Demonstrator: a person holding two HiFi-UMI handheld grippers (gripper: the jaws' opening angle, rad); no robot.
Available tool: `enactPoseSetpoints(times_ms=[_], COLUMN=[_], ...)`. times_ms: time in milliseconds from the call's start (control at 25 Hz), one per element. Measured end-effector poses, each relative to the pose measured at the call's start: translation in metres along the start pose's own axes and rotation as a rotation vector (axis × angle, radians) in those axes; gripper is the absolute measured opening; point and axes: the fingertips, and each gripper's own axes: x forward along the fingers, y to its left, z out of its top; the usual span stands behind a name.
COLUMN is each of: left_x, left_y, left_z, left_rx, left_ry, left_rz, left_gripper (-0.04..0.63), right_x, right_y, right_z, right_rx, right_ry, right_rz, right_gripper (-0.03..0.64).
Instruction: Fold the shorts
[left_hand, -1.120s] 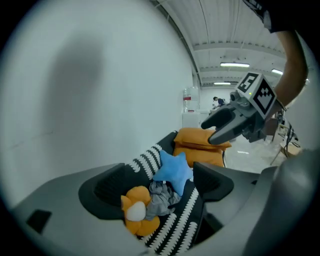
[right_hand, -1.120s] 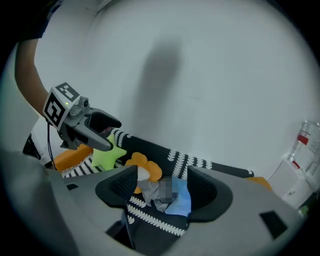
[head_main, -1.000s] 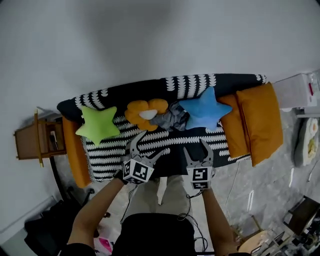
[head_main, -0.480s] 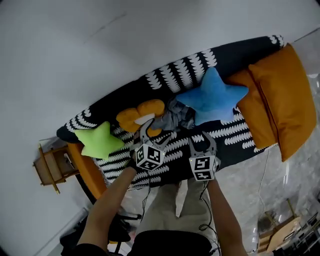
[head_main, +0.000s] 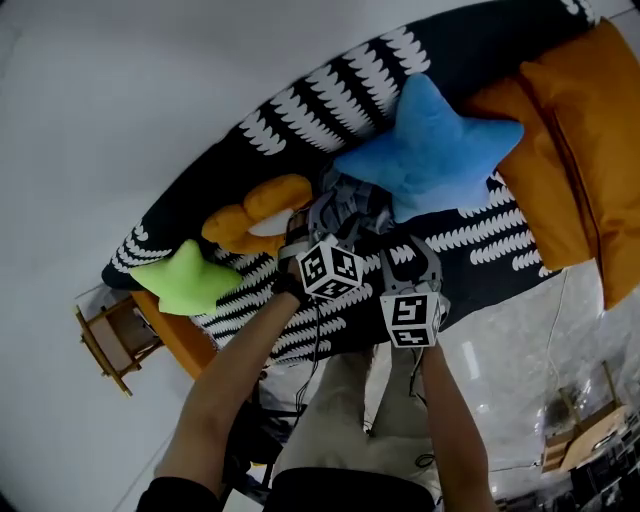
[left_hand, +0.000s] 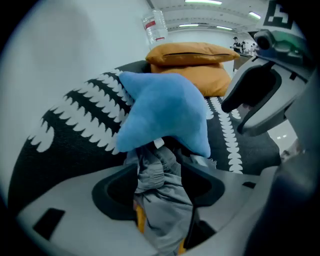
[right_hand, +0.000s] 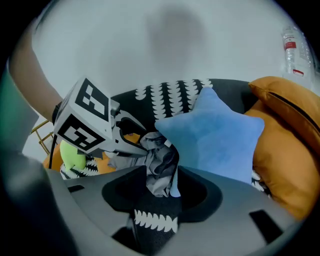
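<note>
Shorts (head_main: 350, 205), soft and floppy, bunch between the jaws: left gripper (left_hand: 160, 168) and right gripper (right_hand: 161, 174) have just been closing, both pinching cloth; a hem likely holds surer.

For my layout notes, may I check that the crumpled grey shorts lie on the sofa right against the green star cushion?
Not quite: the grey shorts lie on the sofa against the blue star cushion. The green star cushion sits well apart, as the head view shows.
</note>
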Motion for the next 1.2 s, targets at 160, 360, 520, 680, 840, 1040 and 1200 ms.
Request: enactPoseSetpoints(times_ms=[160, 360, 520, 680, 840, 1040, 1200], left_x=[0.034, 0.035, -0.001, -0.056, -0.107, -0.167, -0.177], left_y=[-0.004, 0.022, 0.020, 0.029, 0.035, 0.046, 0.053], left_z=[-0.026, -0.046, -0.029, -0.033, -0.061, -0.103, -0.115], left_rx=[0.033, -0.116, -0.204, -0.345, -0.556, -0.747, -0.846], left_ry=[0.105, 0.158, 0.046, -0.043, -0.079, -0.119, -0.155], left_rz=[0.027, 0.097, 0.061, 0.019, -0.056, -0.089, -0.103], left_gripper=[0.277, 0.130, 0.127, 0.127, 0.126, 0.124, 0.124], right_x=[-0.002, -0.003, -0.008, -0.009, -0.009, 0.004, 0.038], right_y=[-0.017, -0.023, -0.019, 0.004, 0.023, 0.054, 0.078], right_z=[-0.023, -0.029, -0.035, -0.029, -0.039, -0.054, -0.062], right_rx=[0.044, 0.036, 0.035, 0.001, -0.037, -0.048, -0.024], right_ry=[0.029, 0.036, 0.040, 0.035, 0.063, 0.098, 0.106], right_rz=[-0.027, -0.044, -0.053, -0.035, -0.012, 0.040, 0.081], right_gripper=[0.209, 0.207, 0.202, 0.199, 0.192, 0.176, 0.106])
